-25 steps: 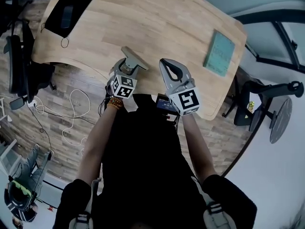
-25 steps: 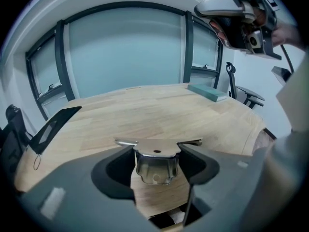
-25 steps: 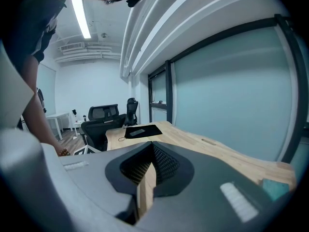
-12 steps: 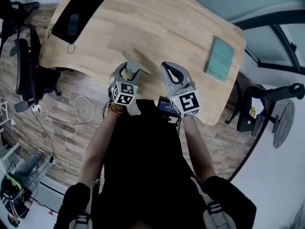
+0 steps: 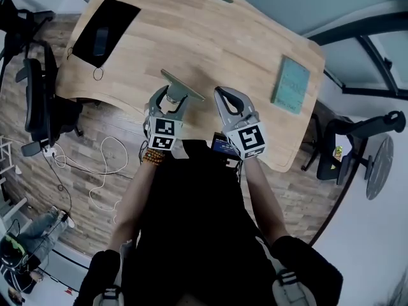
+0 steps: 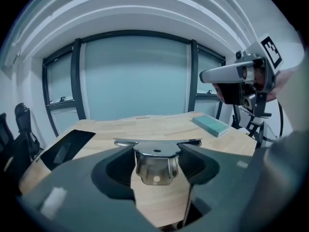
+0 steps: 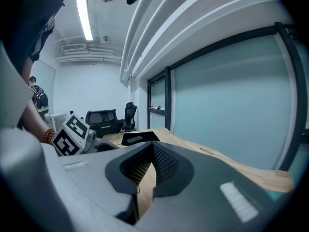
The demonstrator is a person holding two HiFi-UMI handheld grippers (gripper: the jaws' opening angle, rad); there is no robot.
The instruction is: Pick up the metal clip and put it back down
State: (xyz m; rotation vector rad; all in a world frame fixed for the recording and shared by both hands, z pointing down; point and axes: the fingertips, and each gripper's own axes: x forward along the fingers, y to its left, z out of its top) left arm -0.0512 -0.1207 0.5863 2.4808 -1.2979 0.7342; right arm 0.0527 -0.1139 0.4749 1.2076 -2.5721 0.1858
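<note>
The metal clip [image 5: 182, 85] is a shiny steel piece with a flat bar across its top. My left gripper [image 5: 173, 98] is shut on it over the near edge of the wooden table [image 5: 191, 30]. In the left gripper view the clip [image 6: 155, 162] sits between the two dark pads, bar uppermost, with the tabletop behind it. Whether it touches the table cannot be told. My right gripper [image 5: 227, 99] is just to the right, shut with nothing in it. Its pads [image 7: 164, 164] meet in the right gripper view.
A teal book [image 5: 290, 85] lies at the table's right end and a black mat [image 5: 105, 24] with a phone at its left end. Office chairs [image 5: 35, 88] stand left of the table, another chair [image 5: 357, 139] to the right. Cables [image 5: 102, 164] trail on the wood floor.
The left gripper keeps its hold on the clip, which has turned a little so its bar looks wider. Both grippers stay near the table's front edge; the head view has shifted.
</note>
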